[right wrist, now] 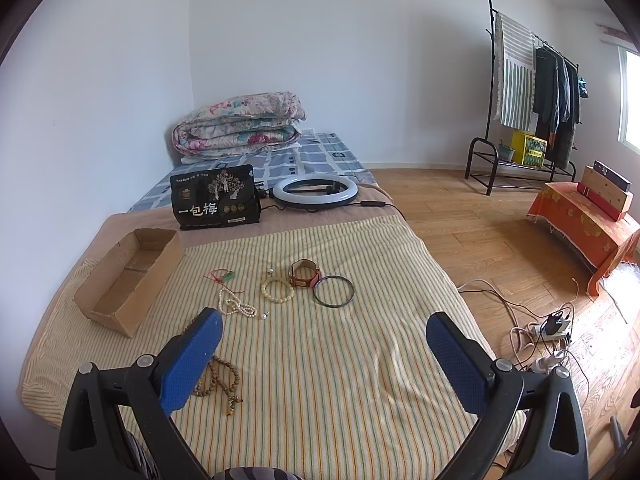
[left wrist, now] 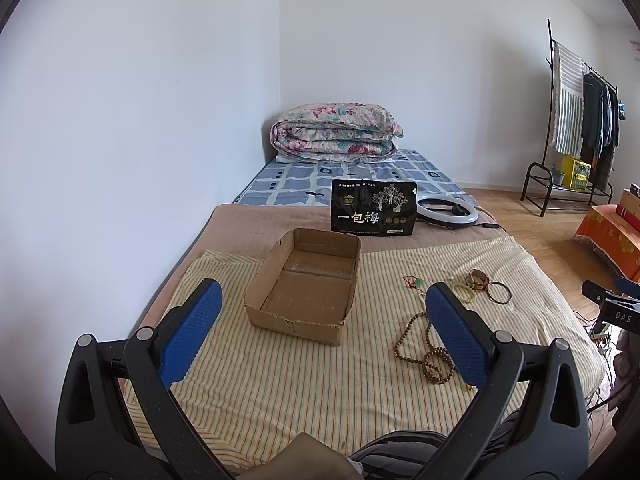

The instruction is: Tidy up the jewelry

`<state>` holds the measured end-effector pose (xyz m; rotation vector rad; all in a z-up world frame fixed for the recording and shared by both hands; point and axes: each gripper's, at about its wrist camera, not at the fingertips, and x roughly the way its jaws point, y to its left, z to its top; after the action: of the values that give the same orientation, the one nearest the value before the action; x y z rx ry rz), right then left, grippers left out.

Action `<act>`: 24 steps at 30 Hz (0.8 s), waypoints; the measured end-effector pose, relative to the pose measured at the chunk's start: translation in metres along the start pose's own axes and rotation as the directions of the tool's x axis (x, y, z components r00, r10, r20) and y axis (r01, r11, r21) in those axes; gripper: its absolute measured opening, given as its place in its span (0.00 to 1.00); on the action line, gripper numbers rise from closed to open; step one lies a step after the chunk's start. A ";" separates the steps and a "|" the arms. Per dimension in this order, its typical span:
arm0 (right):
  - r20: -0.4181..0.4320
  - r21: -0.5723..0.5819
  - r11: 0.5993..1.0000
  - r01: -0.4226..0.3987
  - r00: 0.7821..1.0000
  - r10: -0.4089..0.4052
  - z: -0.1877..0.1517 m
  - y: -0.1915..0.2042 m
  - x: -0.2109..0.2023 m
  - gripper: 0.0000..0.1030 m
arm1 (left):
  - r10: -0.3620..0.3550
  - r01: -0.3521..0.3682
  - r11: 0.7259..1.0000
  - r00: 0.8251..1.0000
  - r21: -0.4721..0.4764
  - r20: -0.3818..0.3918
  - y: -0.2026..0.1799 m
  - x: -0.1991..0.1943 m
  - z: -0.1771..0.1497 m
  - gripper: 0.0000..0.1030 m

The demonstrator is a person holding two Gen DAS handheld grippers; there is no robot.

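Note:
An empty open cardboard box (left wrist: 304, 284) (right wrist: 128, 276) sits on the striped bedspread (right wrist: 320, 360). To its right lie the jewelry pieces: a brown bead string (left wrist: 424, 356) (right wrist: 218, 378), a white pearl necklace (right wrist: 236, 306), a cream bead bracelet (right wrist: 277, 290), a red cord with a green pendant (right wrist: 224, 277), a brown leather watch (right wrist: 305, 274) (left wrist: 478, 279) and a dark bangle (right wrist: 334, 290) (left wrist: 499, 292). My left gripper (left wrist: 324, 304) is open and empty, above the bed in front of the box. My right gripper (right wrist: 324, 334) is open and empty, in front of the jewelry.
A black snack bag (left wrist: 372, 208) stands behind the box, with a ring light (right wrist: 316, 191) and its cable beside it. A folded floral quilt (left wrist: 336, 128) lies at the far end. Right of the bed are wood floor, cables with a power strip (right wrist: 552, 328), an orange-covered table (right wrist: 580, 224) and a clothes rack (right wrist: 528, 80).

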<state>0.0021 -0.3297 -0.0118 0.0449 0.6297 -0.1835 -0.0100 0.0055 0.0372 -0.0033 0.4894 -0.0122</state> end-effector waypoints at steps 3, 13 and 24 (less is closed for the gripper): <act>0.001 -0.001 1.000 0.000 1.000 0.000 0.000 0.000 0.000 1.00 | 0.000 0.000 1.000 1.000 0.000 0.000 0.000 0.000 0.000 1.00; -0.004 0.001 1.000 0.003 1.000 -0.003 0.000 -0.001 0.000 1.00 | 0.000 0.000 1.000 1.000 -0.001 0.003 -0.001 -0.001 -0.002 1.00; -0.012 0.017 1.000 0.001 1.000 -0.001 -0.005 -0.004 -0.001 1.00 | -0.005 0.005 1.000 1.000 0.000 0.001 0.000 -0.003 0.000 1.00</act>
<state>-0.0023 -0.3332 -0.0148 0.0624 0.6401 -0.1899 -0.0122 0.0056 0.0383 -0.0041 0.4880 -0.0172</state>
